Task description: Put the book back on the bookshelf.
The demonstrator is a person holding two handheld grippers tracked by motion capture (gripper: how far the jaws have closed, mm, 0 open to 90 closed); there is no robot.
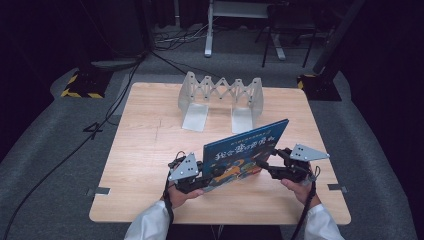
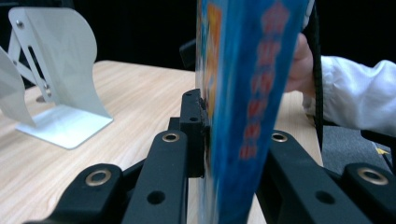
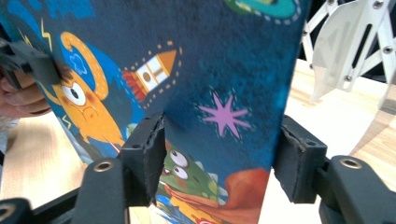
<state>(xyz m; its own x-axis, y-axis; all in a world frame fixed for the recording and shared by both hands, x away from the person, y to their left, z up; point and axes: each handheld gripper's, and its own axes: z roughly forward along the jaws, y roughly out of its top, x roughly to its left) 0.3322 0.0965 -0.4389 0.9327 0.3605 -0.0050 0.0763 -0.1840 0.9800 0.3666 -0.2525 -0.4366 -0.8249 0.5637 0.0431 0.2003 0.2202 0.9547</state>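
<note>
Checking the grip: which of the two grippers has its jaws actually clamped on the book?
The left gripper: its jaws pinch the book's edge. The right gripper's jaws stand apart, with the book's cover between them.

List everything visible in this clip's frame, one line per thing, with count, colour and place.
book: 1, blue with cartoon cover, held tilted above the table's near middle
rack: 1, silver-white, expanding, at the table's far middle
table: 1, light wood, centre of the high view
floor: grey carpet around the table, black cables across it at left
stand bases: 2, black with yellow stripes, floor beyond the table's far corners
left gripper: 1, black with grey plate, jaws shut on the book's left end
right gripper: 1, black with grey plate, at the book's right end, jaws astride its edge
hands: 2, white sleeves, bottom edge
</note>
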